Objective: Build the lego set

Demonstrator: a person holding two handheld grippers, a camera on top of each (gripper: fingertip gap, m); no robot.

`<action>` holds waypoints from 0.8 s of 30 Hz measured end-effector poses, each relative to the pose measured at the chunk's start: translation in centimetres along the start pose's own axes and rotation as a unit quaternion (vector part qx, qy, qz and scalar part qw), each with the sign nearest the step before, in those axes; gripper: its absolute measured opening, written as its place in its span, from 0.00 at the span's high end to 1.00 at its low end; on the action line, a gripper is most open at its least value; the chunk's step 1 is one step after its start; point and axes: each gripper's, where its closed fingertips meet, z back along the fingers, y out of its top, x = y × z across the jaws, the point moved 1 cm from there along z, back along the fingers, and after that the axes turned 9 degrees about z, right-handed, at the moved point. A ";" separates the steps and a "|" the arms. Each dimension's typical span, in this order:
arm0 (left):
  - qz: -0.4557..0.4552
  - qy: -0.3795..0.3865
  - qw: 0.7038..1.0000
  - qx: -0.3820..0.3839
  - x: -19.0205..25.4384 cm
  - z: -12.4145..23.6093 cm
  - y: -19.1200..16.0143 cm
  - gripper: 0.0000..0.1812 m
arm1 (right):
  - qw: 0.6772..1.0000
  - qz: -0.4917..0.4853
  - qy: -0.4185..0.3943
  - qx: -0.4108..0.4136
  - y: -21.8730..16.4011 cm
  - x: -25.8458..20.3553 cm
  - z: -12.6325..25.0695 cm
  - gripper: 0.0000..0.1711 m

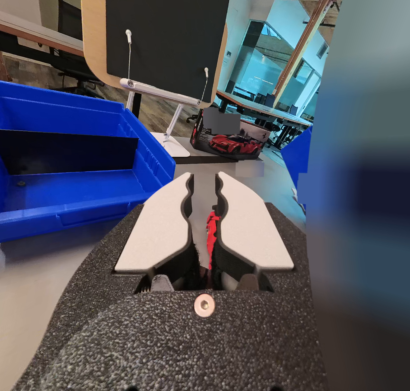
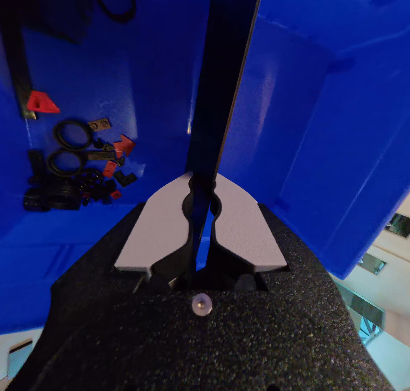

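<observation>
Gripping a red lego piece (image 1: 211, 229) against the right finger, left gripper (image 1: 204, 180) narrowly parted above grey table (image 1: 40, 291), beside blue bin (image 1: 73, 194). Right gripper (image 2: 202, 180) narrowly parted inside blue bin (image 2: 310, 114), straddling black divider (image 2: 221, 81); loose lego pieces (image 2: 84, 163) in left compartment.
</observation>
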 end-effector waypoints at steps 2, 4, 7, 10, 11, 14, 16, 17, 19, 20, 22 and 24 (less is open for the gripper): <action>-0.002 0.004 1.000 0.001 -0.2 0.2 -0.1 0.90 | 1.000 0.005 0.008 0.002 0.1 0.1 -0.3 0.94; 0.001 0.005 1.000 0.003 -0.4 0.4 -0.1 0.90 | 1.000 0.009 0.022 0.003 0.0 0.0 -1.1 0.93; 0.000 0.006 1.000 0.003 -0.5 0.8 -0.2 0.90 | 0.999 0.015 0.046 0.004 -0.3 -0.3 -2.4 0.91; -0.002 0.012 1.000 0.003 -1.0 1.2 -0.3 0.90 | 0.997 0.023 0.069 0.020 -0.4 -0.5 -3.5 0.91; 0.000 0.014 1.000 0.004 -1.1 1.3 -0.3 0.90 | 0.996 0.023 0.084 0.031 -0.4 -0.6 -4.0 0.90; 0.009 0.011 1.000 0.011 -1.6 1.4 -0.2 0.90 | 0.985 0.070 0.134 0.081 -0.3 -1.2 -5.5 0.90; 0.016 0.006 1.000 0.013 -1.7 1.5 -0.3 0.90 | 0.975 0.129 0.141 0.110 -0.4 -0.9 -6.6 0.89; 0.019 0.004 1.000 0.014 -1.8 1.5 -0.3 0.90 | 0.971 0.159 0.142 0.113 -0.4 -0.5 -7.0 0.89; 0.021 0.003 1.000 0.017 -1.9 1.6 -0.4 0.90 | 0.958 0.229 0.139 0.098 -0.3 0.4 -7.9 0.88; 0.023 0.002 1.000 0.017 -2.0 1.6 -0.5 0.91 | 0.950 0.270 0.131 0.090 0.0 0.8 -8.2 0.88; 0.029 0.000 0.999 0.017 -2.1 1.8 -0.7 0.91 | 0.929 0.343 0.112 0.081 1.3 1.5 -8.6 0.87; 0.032 -0.002 0.999 0.022 -2.2 2.2 -0.7 0.90 | 0.909 0.401 0.075 0.081 3.1 2.1 -8.7 0.88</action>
